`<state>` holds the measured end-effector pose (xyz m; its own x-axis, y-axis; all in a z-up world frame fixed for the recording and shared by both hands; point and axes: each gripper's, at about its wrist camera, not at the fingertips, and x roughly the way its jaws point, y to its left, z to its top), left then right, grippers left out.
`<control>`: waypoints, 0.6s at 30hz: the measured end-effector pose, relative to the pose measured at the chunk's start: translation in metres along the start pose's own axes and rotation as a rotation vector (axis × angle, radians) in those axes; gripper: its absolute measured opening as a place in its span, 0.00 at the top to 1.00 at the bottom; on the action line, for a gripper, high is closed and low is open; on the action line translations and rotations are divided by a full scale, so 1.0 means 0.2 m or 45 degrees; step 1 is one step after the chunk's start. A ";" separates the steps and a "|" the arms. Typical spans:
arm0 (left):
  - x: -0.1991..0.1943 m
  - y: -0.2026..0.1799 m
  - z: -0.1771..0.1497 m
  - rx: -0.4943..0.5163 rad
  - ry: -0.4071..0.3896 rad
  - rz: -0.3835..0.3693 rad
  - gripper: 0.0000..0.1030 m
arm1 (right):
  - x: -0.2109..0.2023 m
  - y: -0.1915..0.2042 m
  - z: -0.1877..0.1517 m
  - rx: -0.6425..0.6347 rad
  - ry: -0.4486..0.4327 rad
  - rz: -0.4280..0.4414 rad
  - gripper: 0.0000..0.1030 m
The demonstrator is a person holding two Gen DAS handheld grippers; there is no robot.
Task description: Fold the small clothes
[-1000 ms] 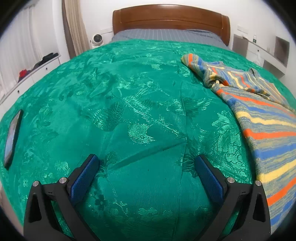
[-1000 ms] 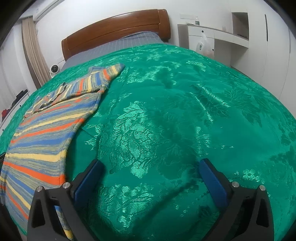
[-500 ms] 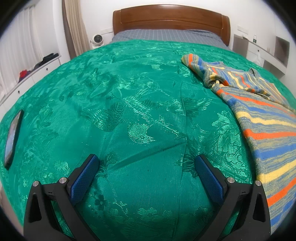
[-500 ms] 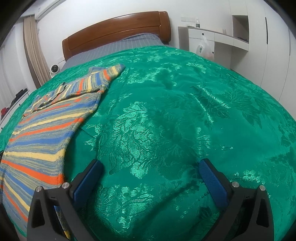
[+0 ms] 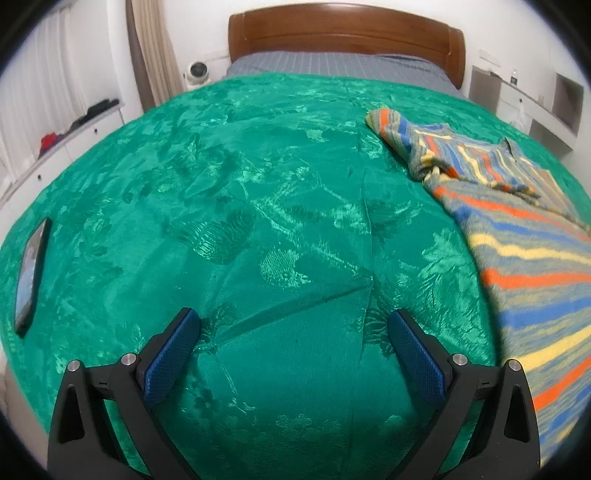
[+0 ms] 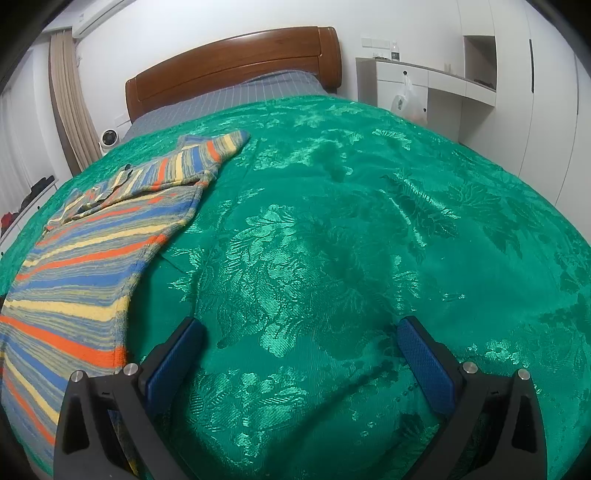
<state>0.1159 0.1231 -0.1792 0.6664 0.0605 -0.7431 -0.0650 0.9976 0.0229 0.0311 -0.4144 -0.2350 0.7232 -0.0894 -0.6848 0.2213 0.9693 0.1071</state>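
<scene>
A small striped knit sweater (image 5: 524, 254) in orange, blue, yellow and grey lies flat on the green bedspread (image 5: 258, 206), with one sleeve folded across its top. It lies at the right of the left wrist view and at the left of the right wrist view (image 6: 85, 254). My left gripper (image 5: 293, 343) is open and empty, low over bare bedspread to the left of the sweater. My right gripper (image 6: 301, 347) is open and empty over the bedspread (image 6: 351, 221), its left finger close to the sweater's right edge.
A dark phone (image 5: 29, 275) lies near the bed's left edge. A wooden headboard (image 5: 343, 33) and grey sheet are at the far end. A white desk with a hanging plastic bag (image 6: 408, 101) stands to the right. White drawers (image 5: 55, 147) stand to the left.
The right wrist view has risen or tilted up slightly, showing more of the wall and headboard. The left gripper has not visibly moved. Both stay open.
</scene>
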 end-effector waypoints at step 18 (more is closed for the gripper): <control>0.48 0.07 0.45 0.054 0.064 0.093 0.00 | 0.00 0.01 0.00 0.010 -0.022 -0.031 0.00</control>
<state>0.2456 0.1462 -0.1904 0.6228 0.1322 -0.7711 -0.0797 0.9912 0.1055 0.0324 -0.4119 -0.2353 0.7288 -0.1171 -0.6747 0.2442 0.9649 0.0963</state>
